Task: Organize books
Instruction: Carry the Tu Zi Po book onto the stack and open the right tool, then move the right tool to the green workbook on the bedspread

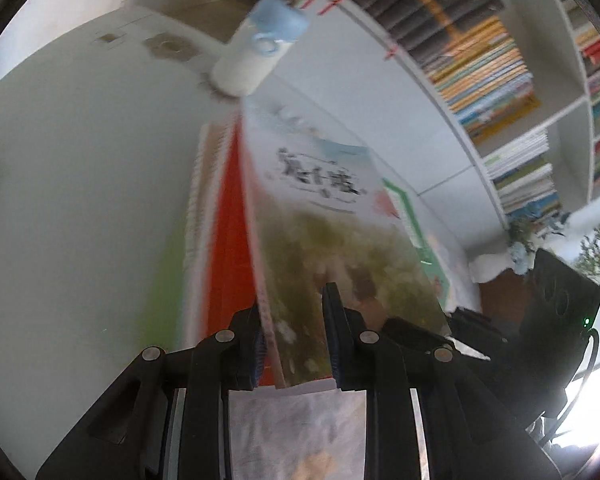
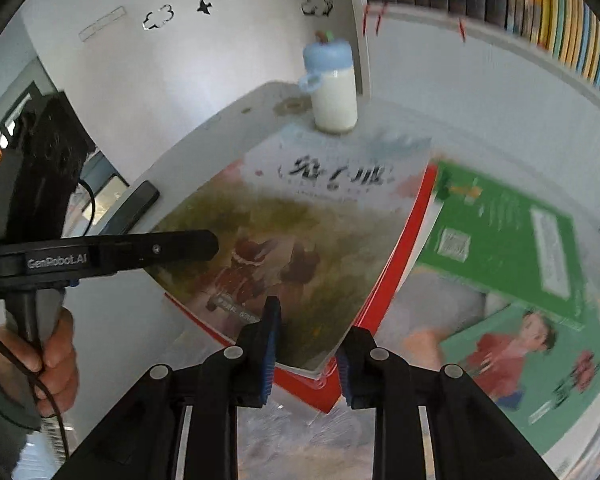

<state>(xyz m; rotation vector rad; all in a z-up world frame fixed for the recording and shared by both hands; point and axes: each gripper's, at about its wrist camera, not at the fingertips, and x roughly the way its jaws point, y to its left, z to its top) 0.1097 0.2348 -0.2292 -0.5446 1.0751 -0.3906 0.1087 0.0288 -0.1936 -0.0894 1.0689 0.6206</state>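
Near the tabletop's far corner, by the bottle, both claws work one stack of books. On top lies the picture book, its cover dark with figures below a pale title band, and under it a red book pokes out along the edge. Motion blur softens everything.

Right claw first: jaws narrow, straddling the stack's near corner, one blue pad over the cover, the other at the edge. Whether the pads truly press is too blurred to call. Left claw comes in from the side, jaws just as narrow, the picture book's edge between them; again, no telling if it bites.

Two green books lie loose on the right side of the tabletop, clear of the stack, not yet gathered. A shelf packed with spines stands behind.

Now the risks. If either grip is as loose as it looks, the top book could slide off the red one and fan out. Only a corner is caught, so a lift could let the stack sag and spill. And that bottle stands just beside the stack's far edge: push the books forward and it tips.
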